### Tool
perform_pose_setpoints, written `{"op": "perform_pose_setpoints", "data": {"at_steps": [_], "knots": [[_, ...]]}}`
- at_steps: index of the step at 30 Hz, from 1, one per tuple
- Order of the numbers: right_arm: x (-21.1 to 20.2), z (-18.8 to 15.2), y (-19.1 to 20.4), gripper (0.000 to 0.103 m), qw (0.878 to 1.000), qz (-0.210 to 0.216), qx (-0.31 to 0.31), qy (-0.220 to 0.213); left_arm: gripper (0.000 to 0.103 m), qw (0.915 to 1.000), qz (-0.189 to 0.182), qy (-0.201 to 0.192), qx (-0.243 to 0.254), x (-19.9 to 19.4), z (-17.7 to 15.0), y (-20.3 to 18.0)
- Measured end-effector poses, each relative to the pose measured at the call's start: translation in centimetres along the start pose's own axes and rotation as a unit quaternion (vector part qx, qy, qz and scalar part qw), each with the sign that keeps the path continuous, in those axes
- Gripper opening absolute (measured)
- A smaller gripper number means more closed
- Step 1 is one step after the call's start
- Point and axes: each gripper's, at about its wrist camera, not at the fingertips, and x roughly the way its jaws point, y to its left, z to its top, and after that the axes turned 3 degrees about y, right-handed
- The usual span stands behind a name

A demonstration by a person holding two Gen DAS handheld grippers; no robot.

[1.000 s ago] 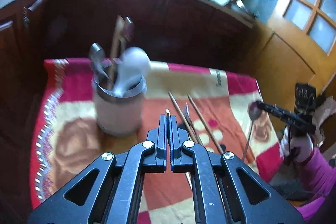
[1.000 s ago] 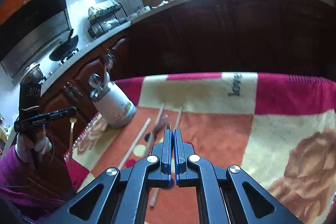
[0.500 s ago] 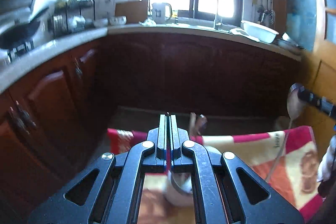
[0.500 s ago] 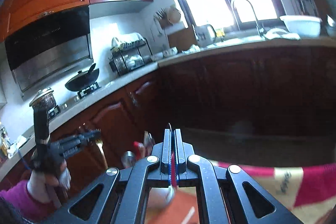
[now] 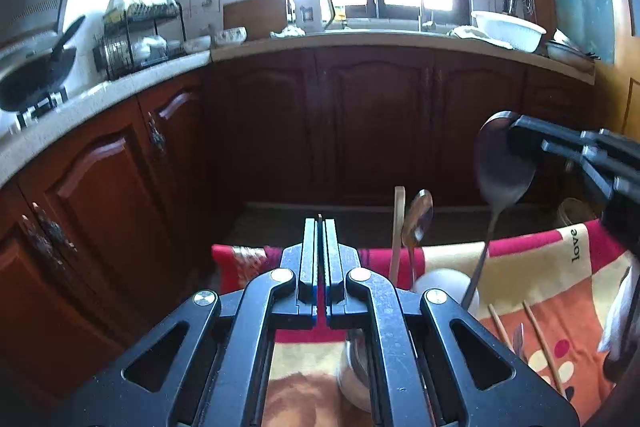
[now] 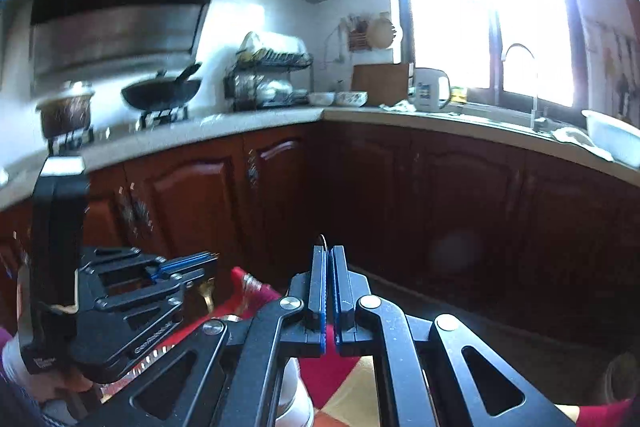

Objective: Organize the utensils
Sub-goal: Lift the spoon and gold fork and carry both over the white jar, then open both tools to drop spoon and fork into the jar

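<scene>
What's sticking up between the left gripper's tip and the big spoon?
In the left wrist view, a wooden stick and a smaller spoon stand there.

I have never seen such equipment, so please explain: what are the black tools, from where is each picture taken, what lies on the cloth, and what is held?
A person holds one black clamp-like gripper in each hand, and each carries a camera looking along its two fingers. One picture looks over the left gripper, the other over the right gripper. Both are closed. The right one grips a large metal spoon by its bowl, with the handle hanging down near a white utensil holder. The left one pinches a small gold-coloured utensil. Wooden chopsticks lie on the red-and-cream blanket.
</scene>
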Motion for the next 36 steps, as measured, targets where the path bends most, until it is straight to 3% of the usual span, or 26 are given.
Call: {"op": "perform_pose_setpoints", "data": {"at_steps": [6, 12, 13, 15, 16, 17, 18, 23, 27, 31, 34, 36], "knots": [[2.3, -3.2, 1.2, 0.002, 0.998, 0.028, -0.01, 0.053, 0.001, 0.9999, -0.01, 0.01, 0.007, 0.2, -1.1, -1.1], [2.2, -4.2, -1.2, 0.003, 0.993, 0.071, 0.058, 0.075, 0.001, 0.9986, -0.03, 0.04, -0.019, 0.4, -1.9, -0.8], [1.9, -4.2, -2.0, 0.009, 0.99, 0.082, 0.079, 0.081, 0.002, 0.998, -0.034, 0.045, -0.028, 0.3, -1.9, -0.6], [0.8, -4.6, -2.8, 0.025, 0.987, 0.091, 0.105, 0.078, 0.011, 0.9966, -0.045, 0.052, -0.046, -0.1, -2.0, -0.3], [0.2, -4.7, -3.1, 0.028, 0.986, 0.094, 0.114, 0.075, 0.016, 0.9961, -0.048, 0.053, -0.052, -0.3, -2.0, -0.2], [-0.6, -5.0, -3.5, 0.028, 0.985, 0.096, 0.122, 0.073, 0.028, 0.9957, -0.051, 0.053, -0.057, -0.7, -2.0, -0.1], [-1.1, -5.2, -3.6, 0.028, 0.985, 0.095, 0.124, 0.073, 0.04, 0.9954, -0.053, 0.052, -0.06, -1.0, -2.0, -0.1], [-5.2, -7.3, -4.5, 0.028, 0.984, 0.081, 0.136, 0.076, 0.051, 0.9946, -0.06, 0.047, -0.071, -3.4, -2.0, 0.0], [-10.4, -9.7, -7.0, 0.028, 0.983, 0.056, 0.158, 0.077, 0.051, 0.9924, -0.081, 0.053, -0.075, -5.6, -2.6, -0.5], [-15.3, -12.2, -9.9, 0.036, 0.984, -0.014, 0.155, 0.09, 0.054, 0.9896, -0.112, 0.065, -0.063, -7.1, -4.3, -2.7], [-15.6, -14.8, -11.3, 0.036, 0.976, -0.04, 0.171, 0.129, 0.054, 0.9843, -0.139, 0.093, -0.055, -6.4, -5.9, -5.6], [-14.8, -16.2, -11.7, 0.036, 0.971, -0.037, 0.183, 0.15, 0.054, 0.9806, -0.15, 0.117, -0.049, -5.6, -6.9, -7.6]]}}
